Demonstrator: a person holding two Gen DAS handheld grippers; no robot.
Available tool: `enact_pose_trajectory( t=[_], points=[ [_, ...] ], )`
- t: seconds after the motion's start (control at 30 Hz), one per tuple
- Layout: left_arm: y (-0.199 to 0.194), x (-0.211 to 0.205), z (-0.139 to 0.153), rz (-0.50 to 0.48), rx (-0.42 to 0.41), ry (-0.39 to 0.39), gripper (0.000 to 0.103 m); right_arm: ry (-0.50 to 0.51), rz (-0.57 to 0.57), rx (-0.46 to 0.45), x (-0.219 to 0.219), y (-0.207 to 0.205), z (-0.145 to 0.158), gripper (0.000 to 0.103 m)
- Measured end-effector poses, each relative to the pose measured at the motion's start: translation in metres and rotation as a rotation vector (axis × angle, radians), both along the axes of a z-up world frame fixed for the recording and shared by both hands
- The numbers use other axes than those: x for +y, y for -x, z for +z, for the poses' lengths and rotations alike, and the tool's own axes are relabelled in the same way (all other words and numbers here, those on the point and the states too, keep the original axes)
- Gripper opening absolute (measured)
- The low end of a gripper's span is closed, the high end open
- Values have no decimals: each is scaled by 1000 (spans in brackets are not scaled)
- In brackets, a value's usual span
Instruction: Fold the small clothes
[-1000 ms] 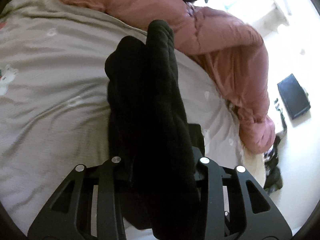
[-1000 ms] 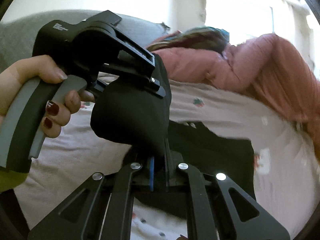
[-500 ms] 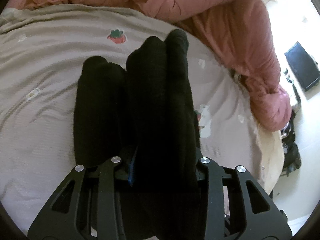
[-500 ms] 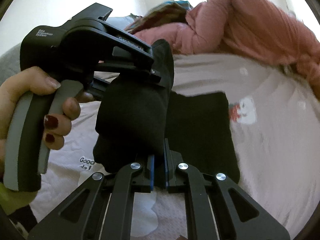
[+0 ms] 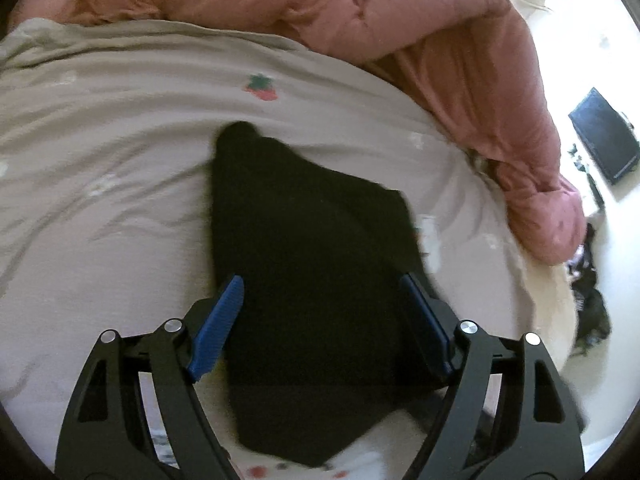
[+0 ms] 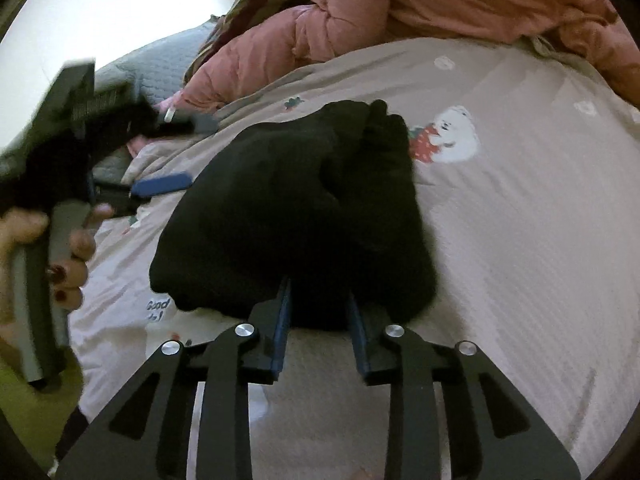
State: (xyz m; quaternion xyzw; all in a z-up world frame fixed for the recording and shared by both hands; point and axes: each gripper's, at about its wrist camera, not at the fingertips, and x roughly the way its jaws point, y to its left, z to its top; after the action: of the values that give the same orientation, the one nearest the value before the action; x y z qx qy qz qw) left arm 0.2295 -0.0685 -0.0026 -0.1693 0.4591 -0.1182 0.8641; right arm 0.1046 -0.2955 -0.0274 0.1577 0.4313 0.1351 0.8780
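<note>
- The left gripper (image 5: 320, 292), black with blue pads, has its jaws far apart, and they are opening more right now.
- The soft black folded piece of clothing (image 5: 316, 280) lies between its two blue pads (image 5: 218, 326) but the pads do not press on it.
- In the right wrist view the left gripper (image 6: 160, 152) is blurry at the left side, just beside the black clothing (image 6: 288, 208), and a hand (image 6: 40, 248) with dark red nails holds its grey handle.
- The right gripper (image 6: 320, 320), also black with blue pads, has its jaws a little way apart, and they are opening too.
- The near edge of the black clothing sits between its fingertips. The cloth looks loose there, not squeezed.
- The black clothing rests on the pale grey-pink bed sheet (image 5: 100, 152), which has small strawberry pictures. It is bunched in a soft heap, with thick folds on top.
- From the left gripper the clothing runs forward to a rounded tip. From the right gripper it spreads out forward and to the left.
- A puffy pink quilt (image 5: 400, 20) lies heaped along the far side of the bed, well apart from the clothing.
- A flat black rectangle (image 5: 604, 136) lies on the bright floor past the bed edge.
</note>
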Motion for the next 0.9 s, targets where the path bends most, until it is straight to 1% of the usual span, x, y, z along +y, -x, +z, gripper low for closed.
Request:
enact_pose_trajectory(
  t=[0.07, 0.1, 0.2, 0.27, 0.33, 0.43, 0.5, 0.53, 0.57, 0.6, 0.67, 0.7, 0.77, 0.8, 0.83, 0.87, 0.9],
  points=[
    [4, 10, -6, 28, -3, -47, 72, -7, -5, -2, -8, 4, 3, 35],
    [5, 14, -9, 35, -3, -59, 72, -14, -10, -9, -11, 6, 6, 41],
    [8, 21, -20, 32, 5, -89, 72, -35, -28, -48, -25, 5, 23, 44],
    [11, 19, -26, 16, 7, -100, 72, -37, -44, -73, -32, -2, 33, 49],
    [16, 16, -29, 2, 2, -106, 72, -48, -57, -79, -37, -14, 42, 49],
    [22, 14, -28, -9, -18, -128, 72, -87, -38, -40, -39, -44, 43, 50],
    [23, 12, -26, -14, -27, -144, 72, -116, -23, -1, -40, -65, 41, 61],
    [24, 12, -26, -17, -30, -150, 72, -132, -15, 23, -39, -79, 38, 64],
    [24, 11, -26, -20, -34, -157, 72, -138, -21, 39, -39, -88, 35, 65],
    [25, 10, -25, -23, -38, -164, 72, -140, -18, 57, -38, -98, 31, 67],
    [26, 9, -25, -26, -46, -173, 72, -121, -23, 99, -35, -117, 21, 68],
    [26, 9, -25, -27, -47, -172, 72, -106, -18, 117, -33, -123, 17, 71],
    [26, 10, -25, -28, -48, -168, 72, -93, -3, 164, -26, -135, 6, 72],
    [26, 10, -25, -31, -50, -167, 72, -97, 3, 172, -23, -137, 2, 72],
    [27, 10, -25, -33, -52, -169, 72, -89, 15, 170, -19, -137, 1, 70],
    [27, 10, -25, -35, -54, -171, 72, -71, 20, 166, -16, -137, 1, 66],
    [27, 10, -25, -37, -56, -172, 72, -61, 26, 160, -13, -137, 1, 52]
  ],
)
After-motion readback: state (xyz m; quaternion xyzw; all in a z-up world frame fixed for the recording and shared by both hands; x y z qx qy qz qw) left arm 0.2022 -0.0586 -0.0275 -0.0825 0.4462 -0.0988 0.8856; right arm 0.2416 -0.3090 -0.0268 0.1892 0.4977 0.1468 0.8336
